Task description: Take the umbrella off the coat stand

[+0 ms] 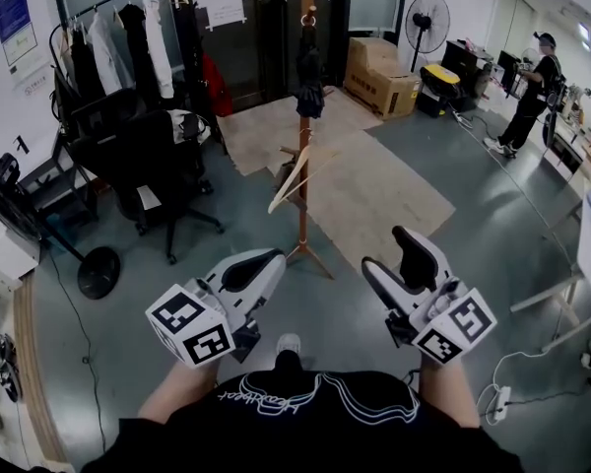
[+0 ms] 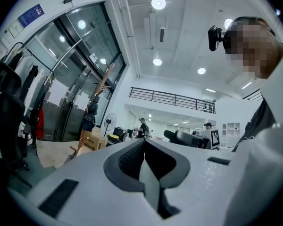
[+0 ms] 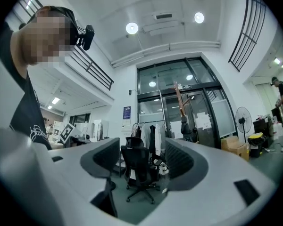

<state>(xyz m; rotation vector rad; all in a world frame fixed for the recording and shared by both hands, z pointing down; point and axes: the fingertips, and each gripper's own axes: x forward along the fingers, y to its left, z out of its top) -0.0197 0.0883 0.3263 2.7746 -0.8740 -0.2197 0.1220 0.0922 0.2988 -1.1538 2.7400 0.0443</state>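
Both tools are low in the head view, just in front of the person's body. The left gripper (image 1: 264, 261) has its jaws together and the right gripper (image 1: 394, 254) has its jaws spread. Neither carries anything. Well ahead across the floor is the wooden coat stand (image 1: 302, 190). The dark folded umbrella (image 1: 309, 82) hangs by its handle high on the post, with a wooden hanger (image 1: 290, 180) lower down. The grippers are well apart from it, so this looks like the approach, before any reach.

In the left gripper view, the left gripper (image 2: 144, 147) has its pads meeting with nothing between them. The coat stand (image 2: 102, 84) and umbrella (image 2: 88, 119) are small and off to the left.

In the right gripper view, the right gripper (image 3: 137, 160) has its jaws wide and empty. Only a far-off office chair (image 3: 134, 168) shows through the gap. The umbrella (image 3: 185, 126) hangs on the coat stand (image 3: 178, 97), right of centre. The wide jaws suggest this hand is meant to take the umbrella, probably lifting it so the handle clears its peg.
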